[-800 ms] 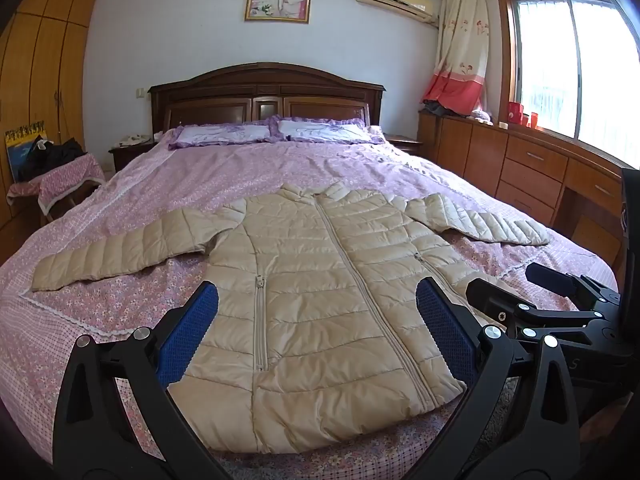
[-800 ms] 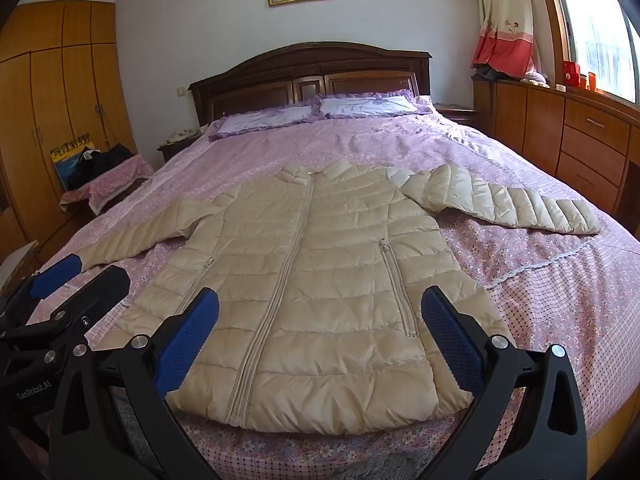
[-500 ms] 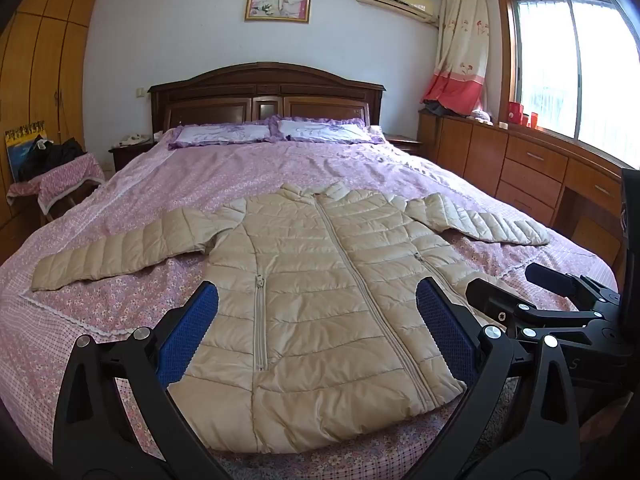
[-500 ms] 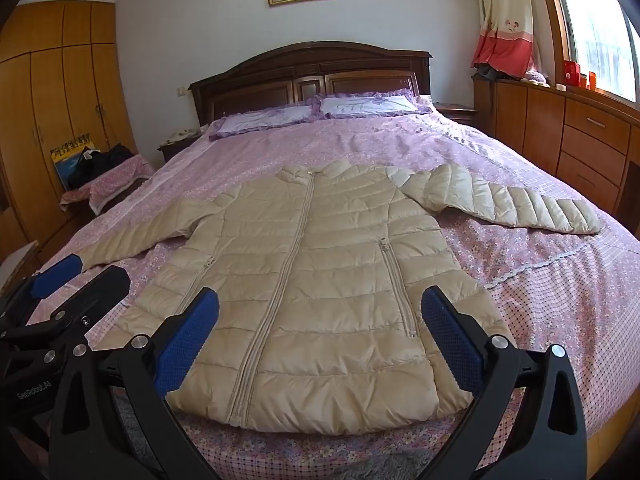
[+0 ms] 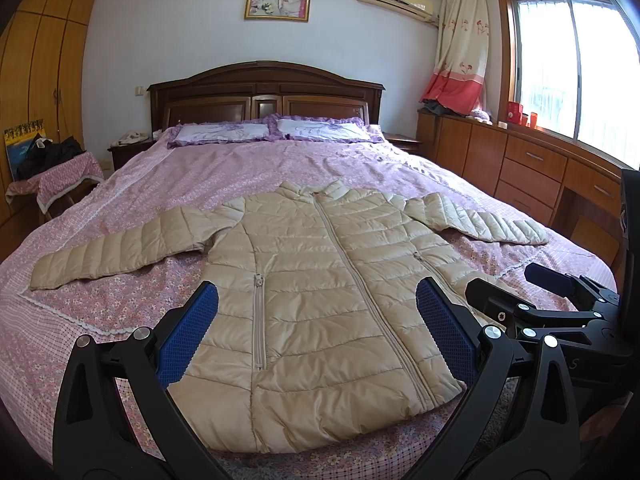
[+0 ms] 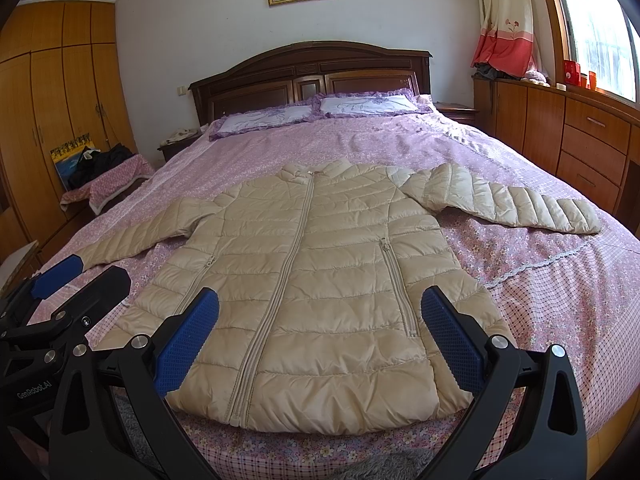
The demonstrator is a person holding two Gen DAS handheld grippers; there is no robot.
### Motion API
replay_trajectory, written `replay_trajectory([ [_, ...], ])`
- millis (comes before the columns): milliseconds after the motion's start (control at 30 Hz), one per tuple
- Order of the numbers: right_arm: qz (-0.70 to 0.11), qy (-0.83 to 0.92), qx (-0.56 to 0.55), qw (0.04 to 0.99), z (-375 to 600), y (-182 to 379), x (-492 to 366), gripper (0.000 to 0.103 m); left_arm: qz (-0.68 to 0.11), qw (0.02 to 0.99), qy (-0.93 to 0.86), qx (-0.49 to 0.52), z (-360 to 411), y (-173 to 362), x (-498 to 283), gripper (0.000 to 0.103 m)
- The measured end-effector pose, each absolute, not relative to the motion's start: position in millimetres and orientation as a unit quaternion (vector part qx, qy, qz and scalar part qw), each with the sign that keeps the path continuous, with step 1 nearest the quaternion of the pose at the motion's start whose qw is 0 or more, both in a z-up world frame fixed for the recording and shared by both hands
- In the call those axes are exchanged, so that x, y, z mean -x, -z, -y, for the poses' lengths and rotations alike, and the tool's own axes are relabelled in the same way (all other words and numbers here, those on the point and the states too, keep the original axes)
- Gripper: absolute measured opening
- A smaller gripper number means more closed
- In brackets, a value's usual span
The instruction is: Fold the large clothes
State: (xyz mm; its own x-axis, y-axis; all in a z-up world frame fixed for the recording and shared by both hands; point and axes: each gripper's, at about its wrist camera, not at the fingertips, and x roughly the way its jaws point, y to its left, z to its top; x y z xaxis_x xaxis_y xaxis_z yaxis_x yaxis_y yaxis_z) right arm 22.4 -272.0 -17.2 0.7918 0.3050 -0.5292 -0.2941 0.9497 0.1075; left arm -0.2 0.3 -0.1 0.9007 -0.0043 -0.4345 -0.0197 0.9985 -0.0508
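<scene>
Pink floral bedding covers the bed, on which a beige jacket is spread flat. Wooden cabinets are seen under the window. The left gripper and right gripper are held wide apart, empty.

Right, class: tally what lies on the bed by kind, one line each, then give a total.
Beige puffer jacket: 1
Purple-frilled pillows: 2
Total: 3

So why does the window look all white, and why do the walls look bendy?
Left wrist view: daylight blows out the window, and the fisheye lens bows the wardrobe. Right wrist view: same white glare at the window, curved edges, dark corners; the jacket stays sharp.
</scene>
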Motion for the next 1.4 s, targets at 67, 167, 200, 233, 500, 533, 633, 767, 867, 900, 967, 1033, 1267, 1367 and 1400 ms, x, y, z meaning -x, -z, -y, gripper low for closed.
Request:
replay_trajectory([
  [67, -0.281, -0.158, -0.01, 0.947, 271.7, 17.2, -22.2, 0.098, -0.223, 0.974, -0.003, 0.027, -0.1, 0.1, 0.4, 0.099],
  [167, -0.281, -0.159, -0.01, 0.946, 270.8, 18.8, -22.5, 0.098, -0.223, 0.974, -0.004, 0.027, 0.2, 1.3, -1.2, 0.099],
  [200, -0.281, -0.159, -0.01, 0.946, 270.4, 19.3, -22.6, 0.098, -0.224, 0.974, -0.003, 0.028, -0.1, 1.2, -1.5, 0.099],
  [233, -0.281, -0.158, -0.009, 0.946, 270.2, 19.7, -22.3, 0.098, -0.224, 0.974, -0.004, 0.028, 0.1, 1.0, -1.2, 0.099],
  [500, -0.281, -0.159, -0.01, 0.946, 272.8, 17.1, -22.5, 0.098, -0.224, 0.974, -0.004, 0.028, -0.3, 0.2, 1.5, 0.099],
  [533, -0.281, -0.159, -0.01, 0.947, 272.9, 16.9, -22.6, 0.098, -0.224, 0.974, -0.004, 0.028, -0.3, 0.2, 1.6, 0.099],
  [633, -0.282, -0.159, -0.01, 0.946, 273.3, 17.2, -23.2, 0.098, -0.225, 0.974, -0.003, 0.028, -0.4, 0.3, 1.3, 0.099],
  [767, -0.281, -0.159, -0.01, 0.946, 271.4, 18.0, -21.7, 0.098, -0.225, 0.974, -0.003, 0.028, 1.6, 0.9, -0.3, 0.099],
  [867, -0.282, -0.159, -0.01, 0.946, 271.8, 18.1, -21.7, 0.098, -0.225, 0.974, -0.003, 0.028, 1.6, 1.0, -0.1, 0.099],
  [900, -0.282, -0.159, -0.01, 0.946, 271.6, 18.1, -21.6, 0.098, -0.225, 0.974, -0.003, 0.028, 1.7, 1.0, -0.2, 0.099],
  [967, -0.282, -0.159, -0.01, 0.946, 271.7, 18.1, -21.7, 0.098, -0.225, 0.974, -0.003, 0.028, 1.6, 0.9, -0.3, 0.099],
  [1033, -0.282, -0.159, -0.01, 0.946, 271.7, 18.2, -21.6, 0.098, -0.225, 0.974, -0.003, 0.028, 1.5, 1.0, -0.2, 0.099],
  [1267, -0.282, -0.159, -0.01, 0.946, 271.6, 17.8, -21.3, 0.098, -0.225, 0.974, -0.003, 0.027, 3.2, 1.4, 0.0, 0.099],
  [1367, -0.282, -0.159, -0.01, 0.946, 271.4, 17.9, -21.4, 0.098, -0.225, 0.974, -0.003, 0.027, 4.1, 1.4, 0.5, 0.099],
  [1400, -0.282, -0.159, -0.01, 0.946, 271.4, 18.0, -21.4, 0.098, -0.225, 0.974, -0.004, 0.027, 3.4, 1.4, 0.0, 0.099],
])
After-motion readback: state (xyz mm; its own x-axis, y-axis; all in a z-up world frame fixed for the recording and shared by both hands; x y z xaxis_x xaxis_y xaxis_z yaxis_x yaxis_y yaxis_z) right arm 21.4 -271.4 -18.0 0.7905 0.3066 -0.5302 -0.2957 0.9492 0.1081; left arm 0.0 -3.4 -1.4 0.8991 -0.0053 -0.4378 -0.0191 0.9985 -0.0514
